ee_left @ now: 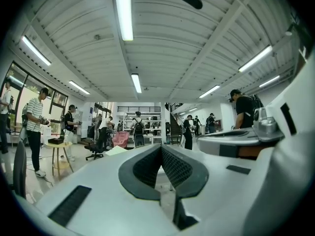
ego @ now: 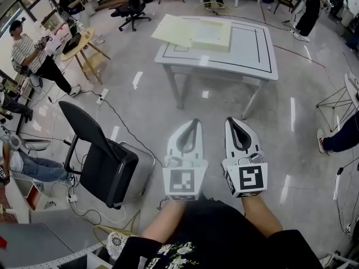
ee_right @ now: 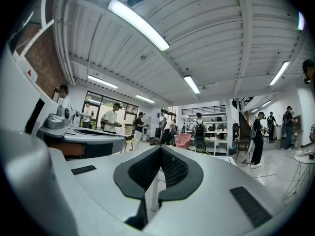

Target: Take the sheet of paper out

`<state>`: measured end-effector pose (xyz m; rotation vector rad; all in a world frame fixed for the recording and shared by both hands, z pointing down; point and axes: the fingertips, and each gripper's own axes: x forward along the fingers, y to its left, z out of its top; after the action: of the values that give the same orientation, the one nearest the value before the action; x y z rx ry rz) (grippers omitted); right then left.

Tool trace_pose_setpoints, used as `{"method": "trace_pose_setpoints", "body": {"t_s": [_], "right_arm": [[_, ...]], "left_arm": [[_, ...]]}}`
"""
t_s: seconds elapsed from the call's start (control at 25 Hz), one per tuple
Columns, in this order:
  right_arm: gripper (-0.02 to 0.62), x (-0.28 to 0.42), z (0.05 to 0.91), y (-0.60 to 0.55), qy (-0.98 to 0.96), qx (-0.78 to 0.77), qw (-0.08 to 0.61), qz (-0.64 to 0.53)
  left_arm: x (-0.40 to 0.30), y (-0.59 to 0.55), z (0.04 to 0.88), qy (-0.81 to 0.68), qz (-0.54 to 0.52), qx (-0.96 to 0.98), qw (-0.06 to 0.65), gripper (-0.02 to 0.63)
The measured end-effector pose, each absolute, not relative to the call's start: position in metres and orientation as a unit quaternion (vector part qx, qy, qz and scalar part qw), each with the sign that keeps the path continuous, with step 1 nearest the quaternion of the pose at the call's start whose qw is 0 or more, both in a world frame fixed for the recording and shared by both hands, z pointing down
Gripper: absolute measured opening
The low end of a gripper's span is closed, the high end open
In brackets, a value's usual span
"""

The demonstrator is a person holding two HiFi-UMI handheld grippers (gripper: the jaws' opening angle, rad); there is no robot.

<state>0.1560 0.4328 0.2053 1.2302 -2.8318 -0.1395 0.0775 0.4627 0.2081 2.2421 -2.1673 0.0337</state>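
Looking down from the head view, the left gripper [ego: 194, 122] and the right gripper [ego: 231, 121] are held side by side, close to the person's body, over a shiny grey floor [ego: 291, 122]. Both point toward the far side of the room. Each gripper's own view shows its jaws pressed together at the tips with nothing between them.

A white table [ego: 247, 49] with a black border line stands farther off, well apart from the grippers. On its far left corner lies a pale yellow flat stack of paper [ego: 193, 31], slightly overhanging the edge. Whether it is a folder or loose sheets cannot be told.

A black chair [ego: 95, 156] stands at the near left. A person in a striped shirt [ego: 28, 52] stands at the far left.
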Motion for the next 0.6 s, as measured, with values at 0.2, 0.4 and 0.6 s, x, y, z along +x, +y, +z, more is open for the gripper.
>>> {"method": "trace_pose_setpoints", "body": {"t_s": [0.2,0.4,0.6], "right_arm": [[-0.001,0.137,0.206,0.408,-0.917,0.395,0.027,-0.043],[0.0,0.116,0.196,0.379,-0.916,0.397,0.026,-0.048],[-0.002,0.091,0.192,0.354,-0.917,0.395,0.023,-0.048]], "left_arm": [[0.061,0.435,0.208,-0.692,0.011,0.722,0.014,0.002],[0.041,0.407,0.204,-0.688,0.009,0.725,0.016,0.002],[0.017,0.381,0.197,-0.688,0.005,0.725,0.014,0.002]]}}
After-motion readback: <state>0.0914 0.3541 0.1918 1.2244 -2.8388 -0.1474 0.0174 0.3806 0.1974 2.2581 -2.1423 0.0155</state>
